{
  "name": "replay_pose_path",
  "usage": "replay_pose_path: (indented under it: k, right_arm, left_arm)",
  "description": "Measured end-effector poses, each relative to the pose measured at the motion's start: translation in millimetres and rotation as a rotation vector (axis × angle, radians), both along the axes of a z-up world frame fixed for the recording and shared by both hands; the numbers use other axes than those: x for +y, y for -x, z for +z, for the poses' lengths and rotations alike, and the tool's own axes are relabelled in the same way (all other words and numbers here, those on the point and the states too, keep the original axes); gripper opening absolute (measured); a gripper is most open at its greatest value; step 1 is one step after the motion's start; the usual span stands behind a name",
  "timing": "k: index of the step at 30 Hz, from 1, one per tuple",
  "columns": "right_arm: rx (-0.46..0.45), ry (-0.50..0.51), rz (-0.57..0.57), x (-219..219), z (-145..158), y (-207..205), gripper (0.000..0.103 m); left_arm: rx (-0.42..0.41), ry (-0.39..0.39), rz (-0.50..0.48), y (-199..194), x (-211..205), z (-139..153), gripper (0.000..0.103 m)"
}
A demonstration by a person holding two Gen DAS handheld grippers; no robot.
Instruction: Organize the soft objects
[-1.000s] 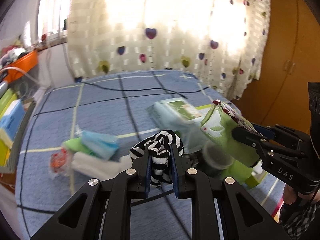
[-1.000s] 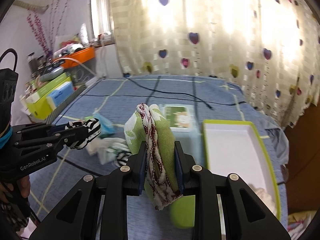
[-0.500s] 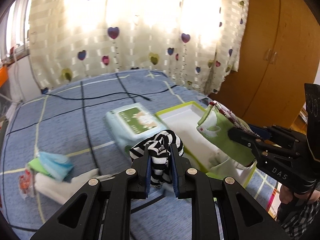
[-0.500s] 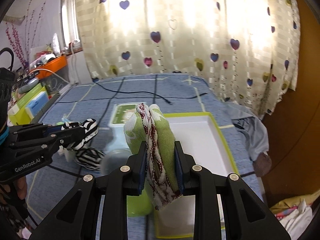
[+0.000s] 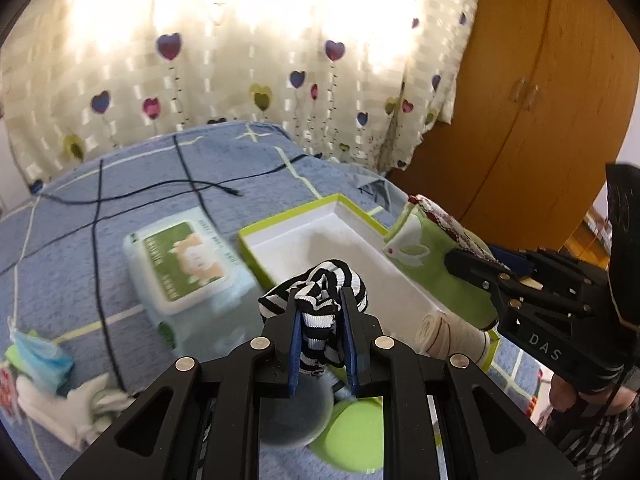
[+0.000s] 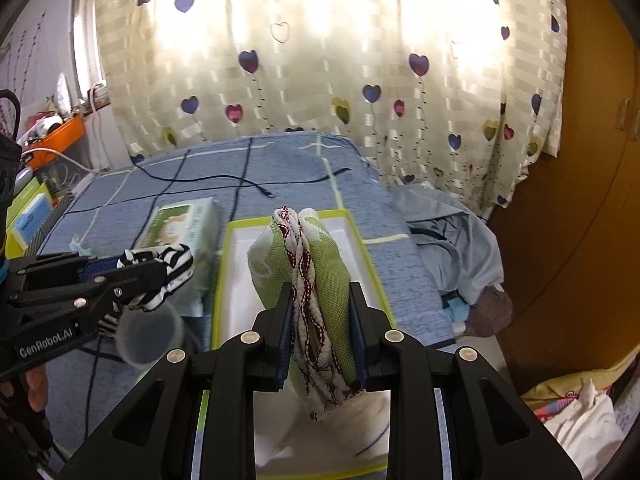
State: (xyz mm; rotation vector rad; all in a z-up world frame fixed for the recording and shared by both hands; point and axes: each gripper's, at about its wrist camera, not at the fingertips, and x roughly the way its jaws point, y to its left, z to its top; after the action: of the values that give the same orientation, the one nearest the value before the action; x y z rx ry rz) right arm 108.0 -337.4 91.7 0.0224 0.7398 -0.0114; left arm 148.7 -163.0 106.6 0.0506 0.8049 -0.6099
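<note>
A blue bedspread (image 5: 80, 264) with a dark grid covers the bed, backed by a heart-print curtain (image 6: 320, 60) and a wooden wardrobe (image 5: 540, 100). The left gripper (image 5: 320, 320) is clamped tight on a bunched striped sock (image 5: 320, 296), held just above the near edge of the tray (image 5: 288, 240). The right gripper (image 6: 320, 320) is closed on a folded green cloth (image 6: 324, 264) with red-and-white trim, held over the tray's middle. Compared with a second ago, both grippers have swung rightward across the bed: the white, green-rimmed tray now lies directly ahead of them, and the wipes pack (image 5: 184, 260) has slid to the left of view. The grips look unchanged. Inside the tray, a beige roll (image 5: 444, 332) lies at the near end; the rest of its floor shows bare white. A blurred clear cup (image 6: 148, 336) and a green lid (image 5: 352, 436) sit just beside the tray's near corner. Small packets (image 5: 40, 360) lie far left.
</note>
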Motion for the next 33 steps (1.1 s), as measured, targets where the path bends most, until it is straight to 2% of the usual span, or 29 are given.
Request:
replay_pose_path:
  k: [5, 10, 19, 24, 28, 33]
  right_arm:
    - [0.048, -0.036, -0.012, -16.0, -14.6, -12.9, 0.026]
    - [0.091, -0.059, -0.003, -25.1, -29.2, -23.9, 0.026]
    - [0.131, -0.088, 0.012, -34.2, -40.2, -38.1, 0.026]
    - [0.171, -0.077, 0.064, -31.4, -43.6, -46.3, 0.028]
    - [0.180, -0.021, 0.080, -27.6, -40.1, -54.2, 0.028]
    - [0.201, -0.043, 0.103, -25.5, -42.8, -65.2, 0.028]
  left_arm:
    - [0.020, -0.036, -0.033, -6.3, -22.9, -12.4, 0.016]
    - [0.078, -0.060, -0.051, -14.7, -40.4, -29.1, 0.016]
    - [0.088, -0.106, -0.070, -18.9, -59.2, -43.7, 0.016]
    - [0.103, -0.113, -0.081, -20.8, -65.4, -47.7, 0.016]
    - [0.111, -0.123, -0.081, -20.8, -67.9, -50.1, 0.016]
    - [0.107, -0.119, -0.086, -19.1, -69.6, -48.7, 0.016]
